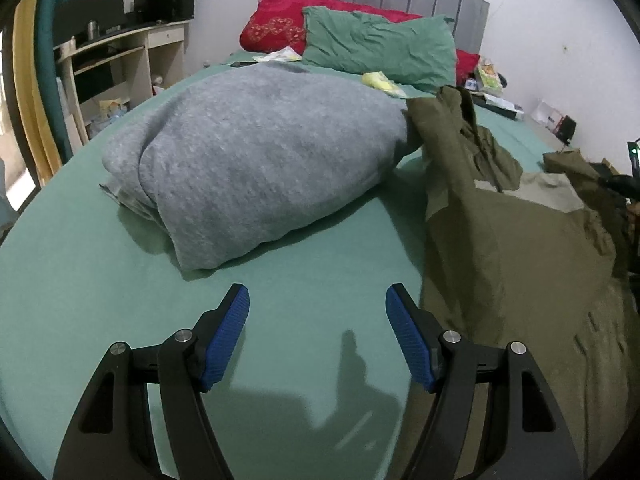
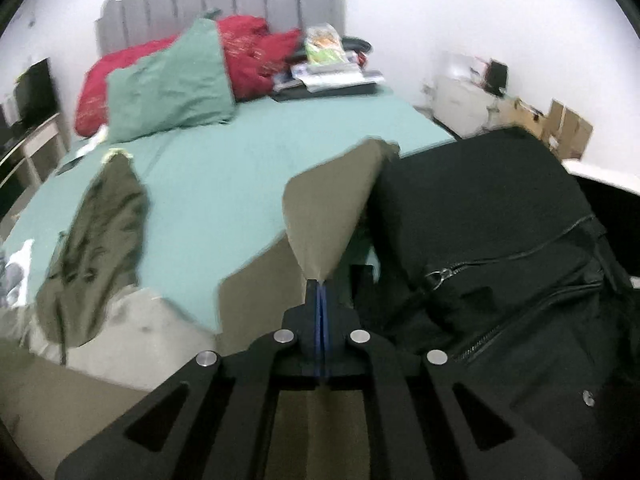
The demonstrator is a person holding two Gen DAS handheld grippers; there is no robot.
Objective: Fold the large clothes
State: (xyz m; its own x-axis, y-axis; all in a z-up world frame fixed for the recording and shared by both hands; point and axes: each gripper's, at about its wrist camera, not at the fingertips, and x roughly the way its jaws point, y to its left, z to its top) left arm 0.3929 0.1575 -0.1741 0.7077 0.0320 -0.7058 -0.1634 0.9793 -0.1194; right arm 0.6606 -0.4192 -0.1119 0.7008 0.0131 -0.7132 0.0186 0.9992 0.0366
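An olive green garment (image 1: 516, 264) lies spread over the right side of the green bed sheet (image 1: 92, 280), its upper part crumpled. My left gripper (image 1: 318, 312) hovers open over bare sheet just left of the garment's edge, with nothing between its blue pads. In the right wrist view my right gripper (image 2: 321, 282) is shut on a corner of the olive garment (image 2: 332, 208), which rises from the pads as a lifted flap. More of that garment (image 2: 96, 232) trails to the left across the sheet (image 2: 224, 184).
A folded grey blanket (image 1: 256, 160) sits mid-bed ahead of the left gripper. Green (image 1: 380, 46) and red (image 1: 276, 20) pillows lean at the headboard. A black zipped bag (image 2: 500, 248) rests right beside the right gripper. A desk (image 1: 120, 56) stands left; boxes (image 2: 560, 128) line the right wall.
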